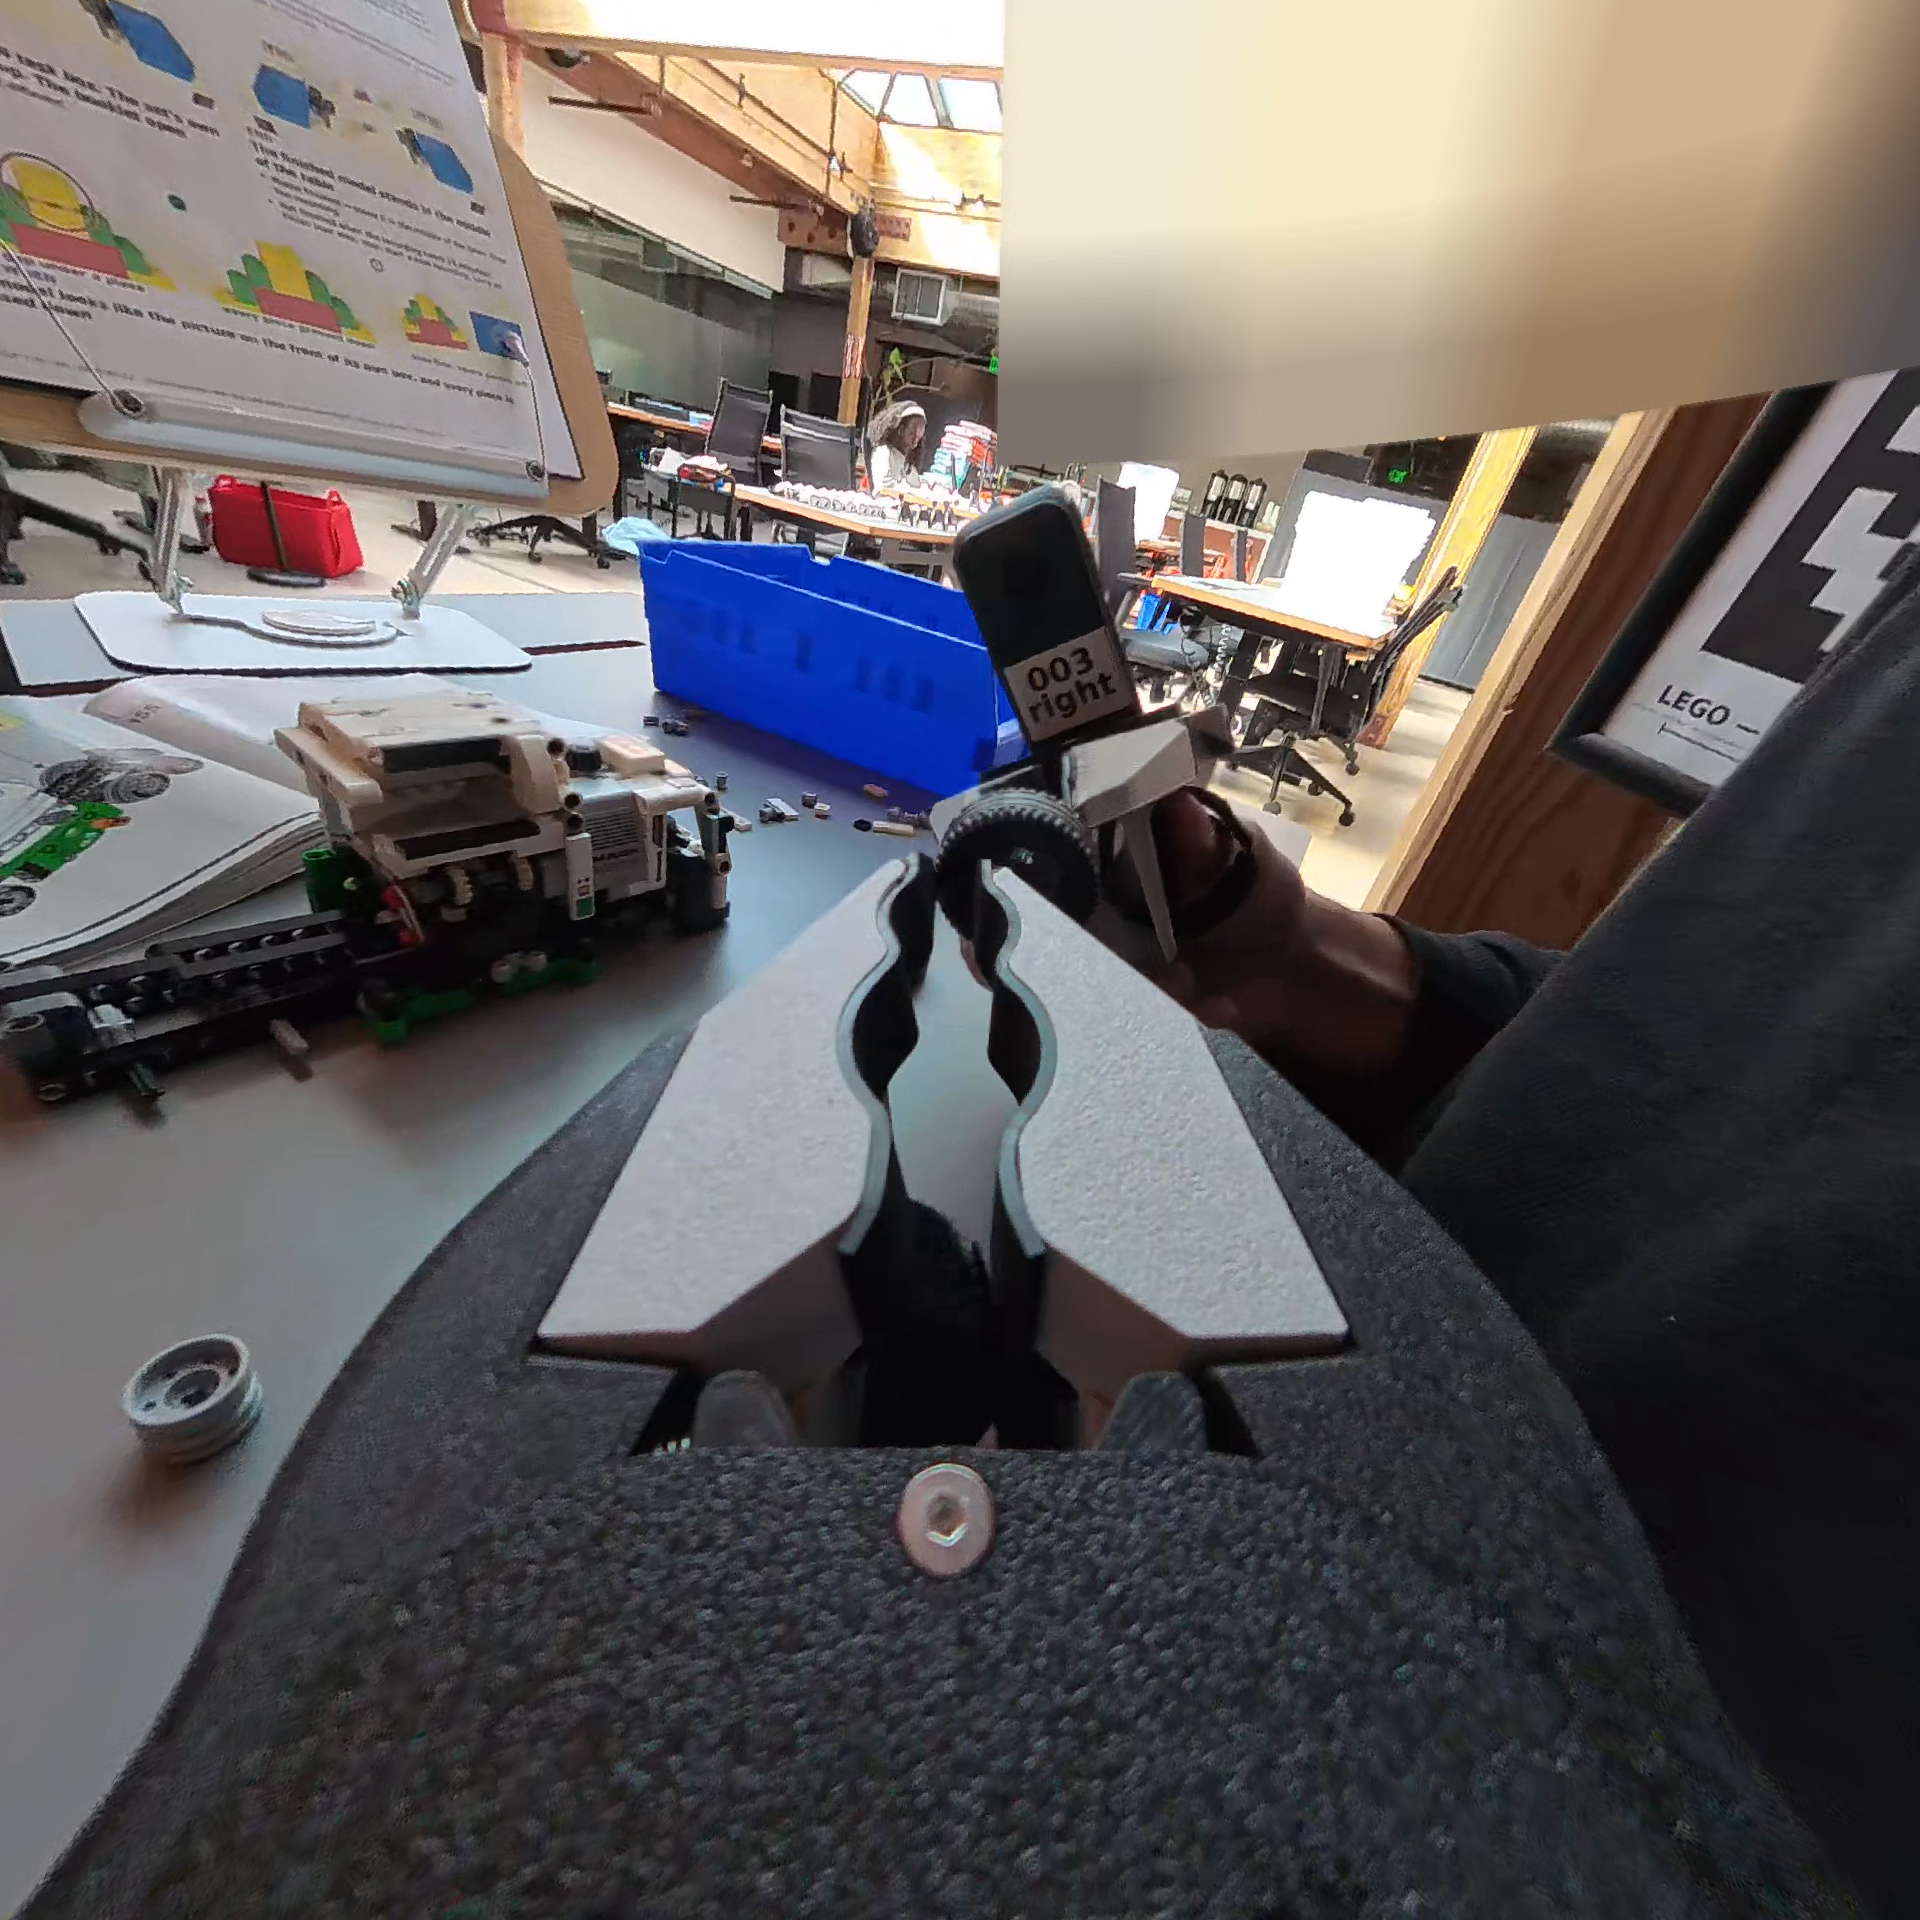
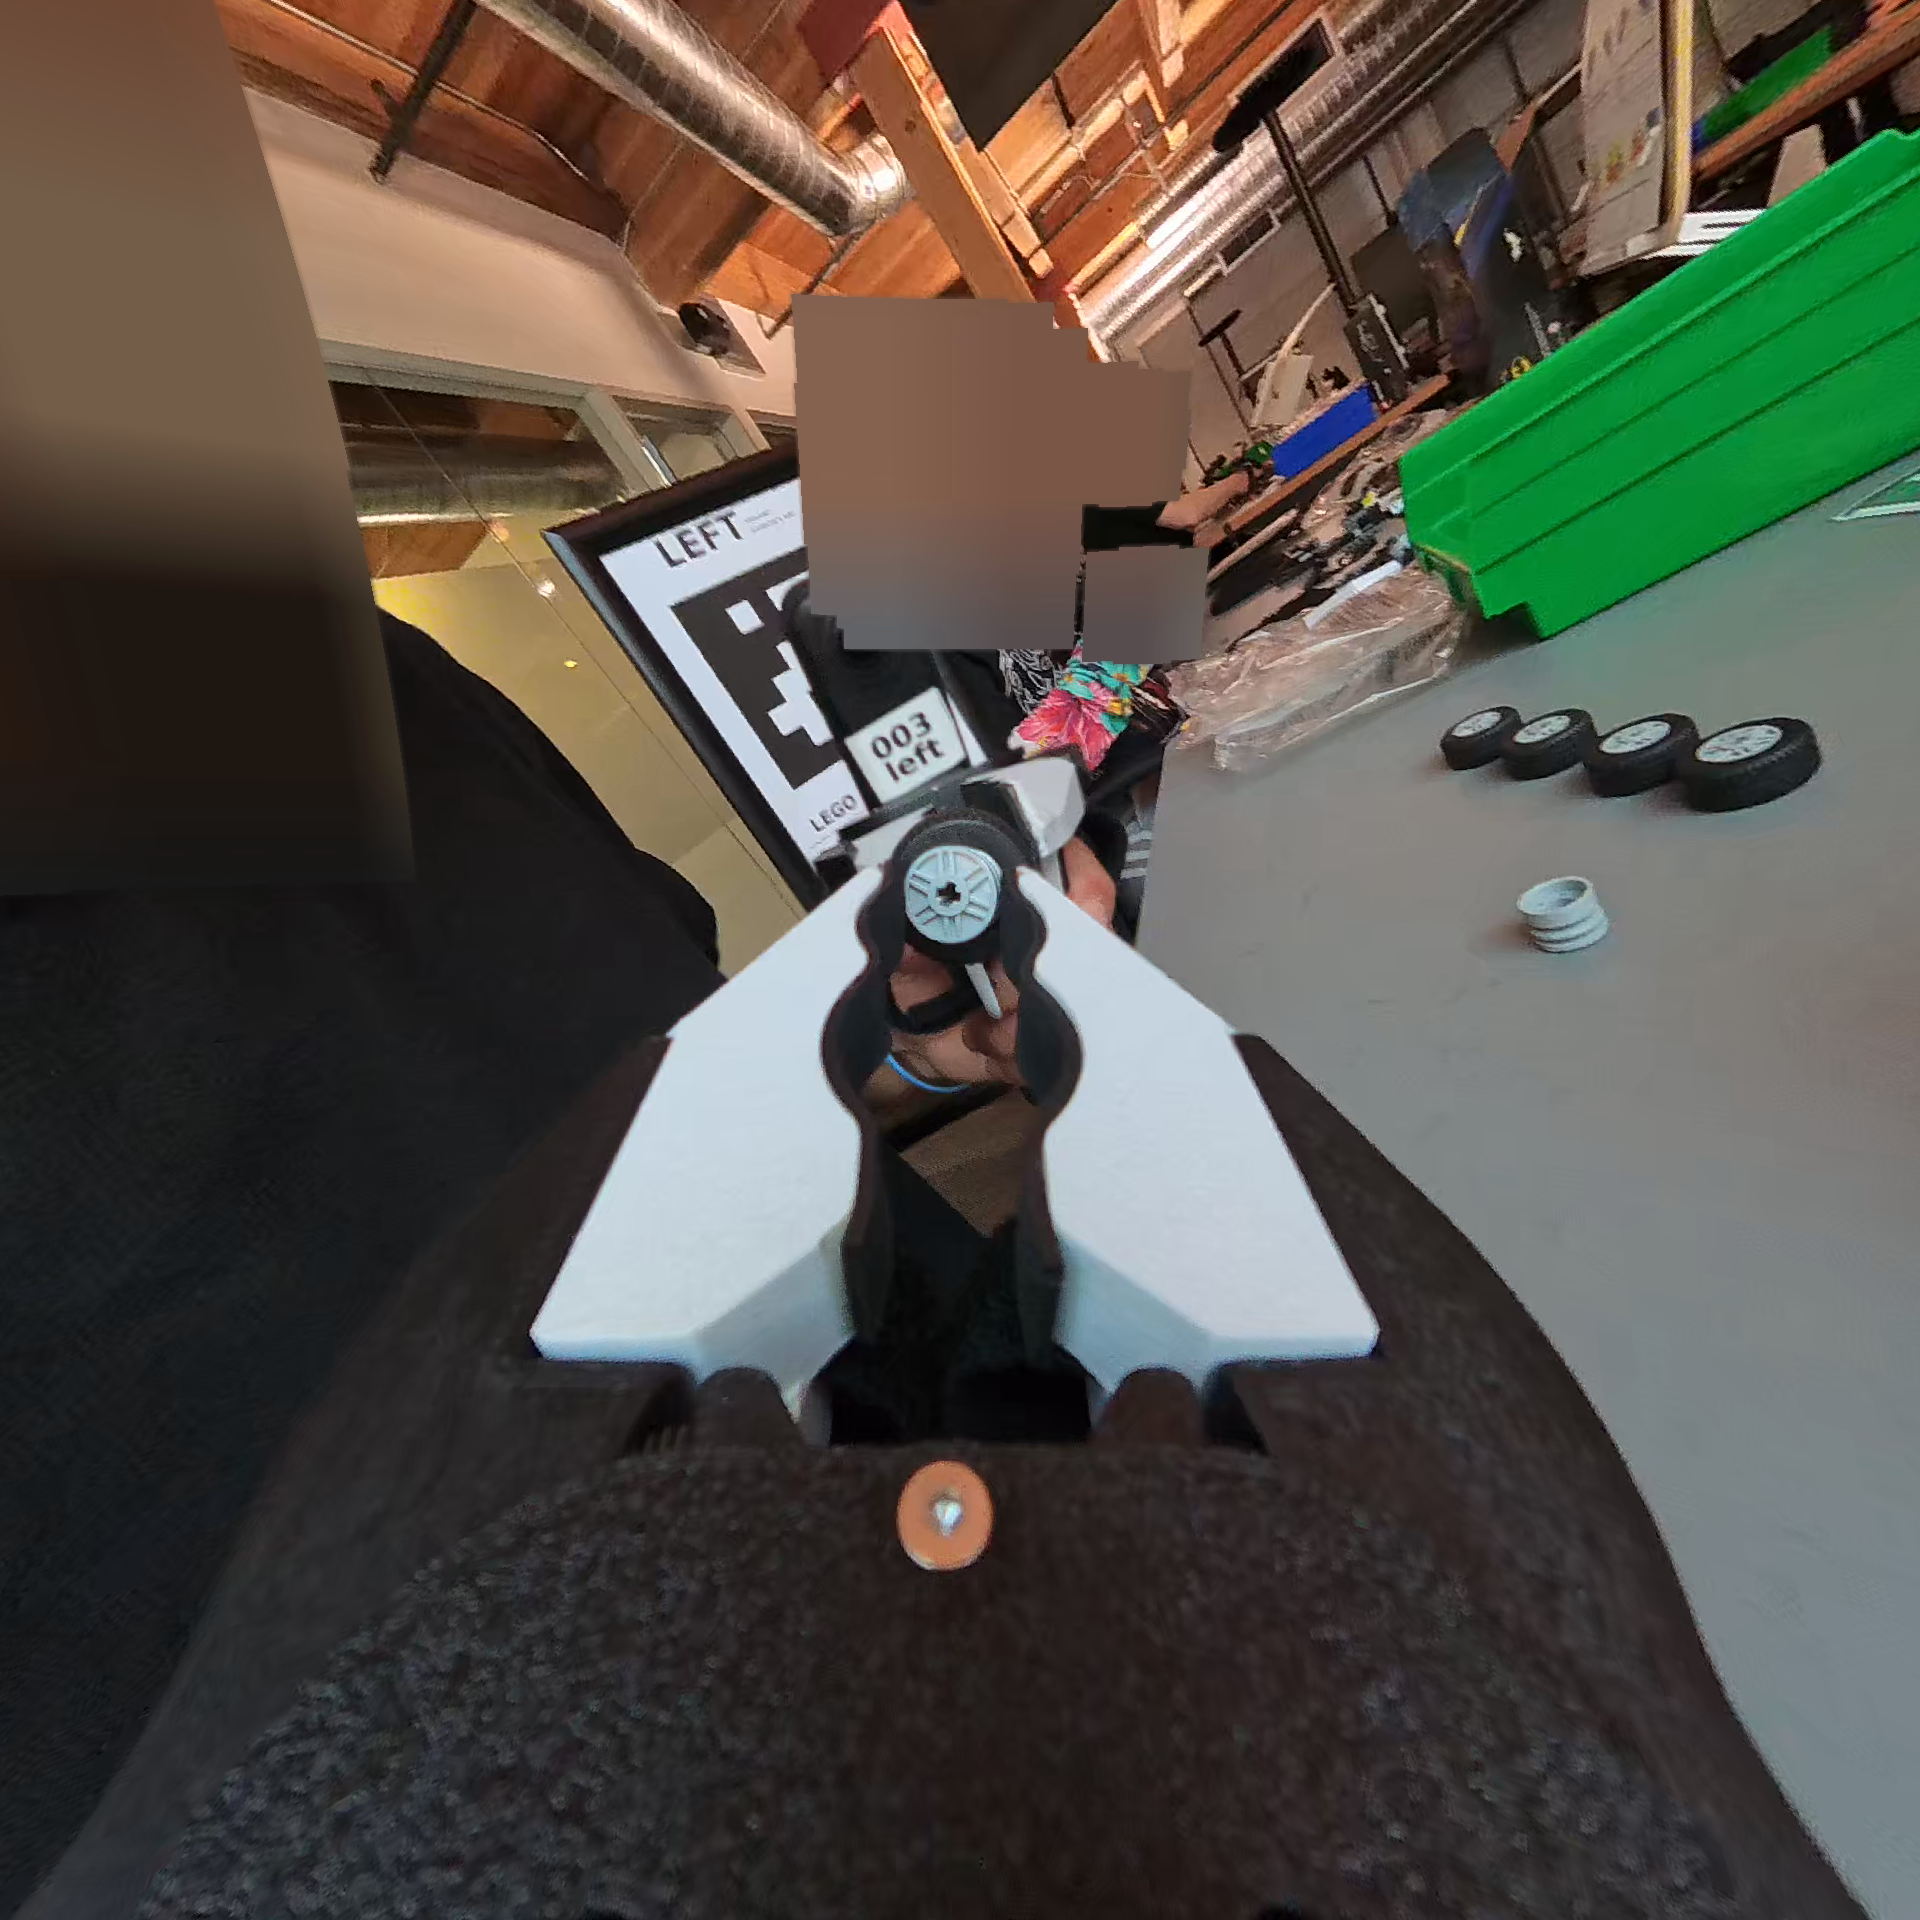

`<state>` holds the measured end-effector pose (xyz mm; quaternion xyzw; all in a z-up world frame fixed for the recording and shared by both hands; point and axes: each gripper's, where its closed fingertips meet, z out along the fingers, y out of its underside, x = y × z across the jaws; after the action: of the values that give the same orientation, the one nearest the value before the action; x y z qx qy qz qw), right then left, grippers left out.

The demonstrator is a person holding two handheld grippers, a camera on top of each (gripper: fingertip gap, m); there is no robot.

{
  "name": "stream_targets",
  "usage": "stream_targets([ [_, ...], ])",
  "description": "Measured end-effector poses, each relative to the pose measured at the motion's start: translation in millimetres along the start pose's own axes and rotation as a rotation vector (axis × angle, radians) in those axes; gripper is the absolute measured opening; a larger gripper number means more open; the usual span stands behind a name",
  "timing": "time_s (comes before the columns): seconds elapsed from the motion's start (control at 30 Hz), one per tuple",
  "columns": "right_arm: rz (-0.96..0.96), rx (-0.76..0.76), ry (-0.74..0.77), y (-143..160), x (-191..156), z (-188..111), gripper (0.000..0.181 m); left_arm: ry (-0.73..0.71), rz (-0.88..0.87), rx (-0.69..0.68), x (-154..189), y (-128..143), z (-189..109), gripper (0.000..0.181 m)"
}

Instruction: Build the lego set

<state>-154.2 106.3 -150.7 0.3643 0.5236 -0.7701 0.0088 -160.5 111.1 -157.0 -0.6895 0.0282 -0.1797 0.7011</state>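
Note:
A small wheel, black tyre on a grey hub [image 2: 951, 899], sits between the fingertips of my right gripper [image 2: 951, 914], which is shut on it above the table edge. In the left wrist view the same wheel [image 1: 1023, 842] is at the tips of my left gripper [image 1: 958, 883]. Its jaws are nearly together and close on the wheel's near edge from the opposite side. The two grippers face each other. A half-built white, grey and green truck model [image 1: 488, 831] lies on the grey table [image 1: 312, 1195] to the left.
A loose grey rim [image 1: 192, 1397] lies on the table, also in the right wrist view [image 2: 1562, 914]. Several finished wheels [image 2: 1631, 753] stand in a row. An open instruction book [image 1: 135, 821], a blue bin [image 1: 821, 665], a green bin [image 2: 1662, 416] and small loose parts [image 1: 790, 805] are around. The grippers are tip to tip, or close to it. Between my left fingertips and the loose grey rim [image 1: 192, 1397] there is roughly 15 cm. Seen from the right wrist view [image 2: 1545, 905] as well.

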Motion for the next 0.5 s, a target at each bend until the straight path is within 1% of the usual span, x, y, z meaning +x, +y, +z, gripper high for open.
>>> stream_targets([
  [0.1,-0.083,-0.037,0.112,1.2,8.4,-3.9,0.016,-0.02,-0.008,-0.054,-6.2,5.8,5.2,0.006],
  [0.2,-0.189,-0.091,0.23,5.4,16.1,-6.0,0.017,-0.019,0.056,-0.149,-8.8,18.3,5.9,0.012],
  [0.3,-0.252,-0.144,0.34,10.0,28.0,-9.6,0.017,-0.073,0.187,-0.268,-20.0,32.1,1.8,0.026],
  [0.33,-0.272,-0.156,0.371,10.8,32.0,-11.4,0.017,-0.075,0.24,-0.316,-21.2,38.7,0.1,0.038],
  [0.43,-0.33,-0.217,0.427,17.0,39.6,-12.2,0.017,-0.069,0.376,-0.488,-23.9,65.8,-0.8,0.065],
  [0.5,-0.393,-0.299,0.455,27.1,43.0,-8.2,0.017,-0.094,0.49,-0.543,-27.3,75.1,3.8,0.061],
])
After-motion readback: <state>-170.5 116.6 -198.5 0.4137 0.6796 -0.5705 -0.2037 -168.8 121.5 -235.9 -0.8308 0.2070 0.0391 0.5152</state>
